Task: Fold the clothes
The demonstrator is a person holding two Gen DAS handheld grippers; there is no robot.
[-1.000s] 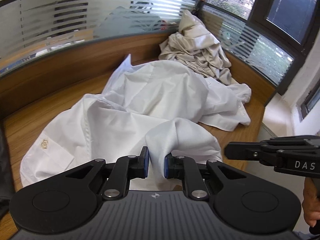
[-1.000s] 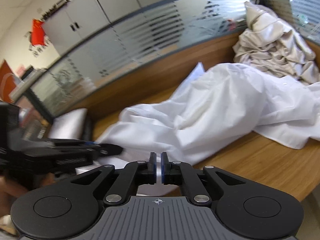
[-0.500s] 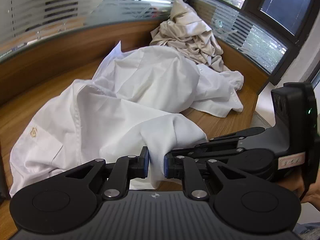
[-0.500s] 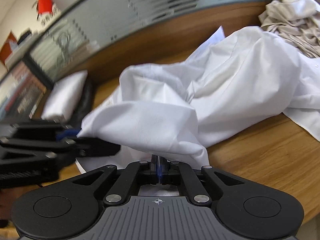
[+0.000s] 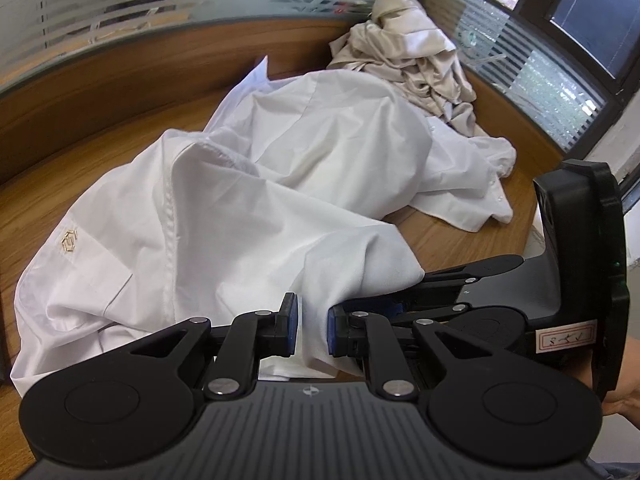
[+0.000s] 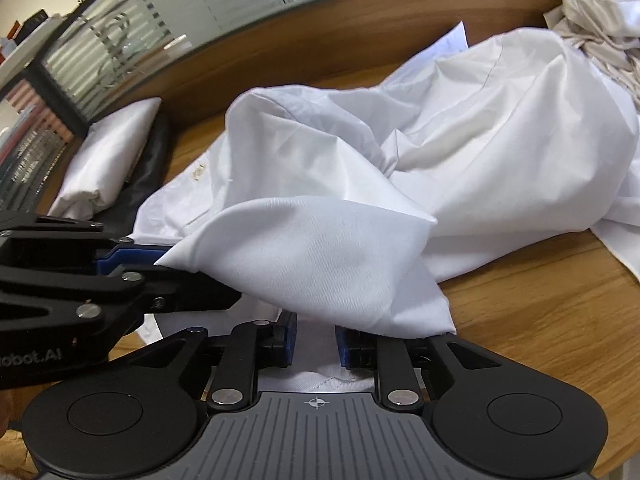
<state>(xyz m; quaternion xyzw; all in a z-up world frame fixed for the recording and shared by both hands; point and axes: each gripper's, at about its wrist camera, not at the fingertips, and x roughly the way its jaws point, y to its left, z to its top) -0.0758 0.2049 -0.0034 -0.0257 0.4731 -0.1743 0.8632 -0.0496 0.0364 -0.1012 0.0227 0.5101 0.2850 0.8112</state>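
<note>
A white shirt (image 5: pixel 248 200) with a small gold emblem lies crumpled on the wooden table (image 5: pixel 80 148). My left gripper (image 5: pixel 308 330) is shut on a fold of the shirt's near edge, cloth between its blue pads. My right gripper (image 6: pixel 316 342) has its jaws slightly apart, with a raised fold of the shirt (image 6: pixel 320 256) lying over them. The left gripper (image 6: pixel 120 276) shows at the left of the right wrist view, holding that fold. The right gripper body (image 5: pixel 520 308) sits close beside the left one.
A beige garment pile (image 5: pixel 416 64) lies at the far right corner. A folded white item (image 6: pixel 104 160) on dark cloth sits at the left. A wood and frosted-glass partition (image 5: pixel 120 20) curves around the table's back. The table's front edge is near the grippers.
My right gripper, shut half a second ago, has opened slightly. Both grippers have come close together at the shirt's near edge, and the fold has risen over the right jaws.
</note>
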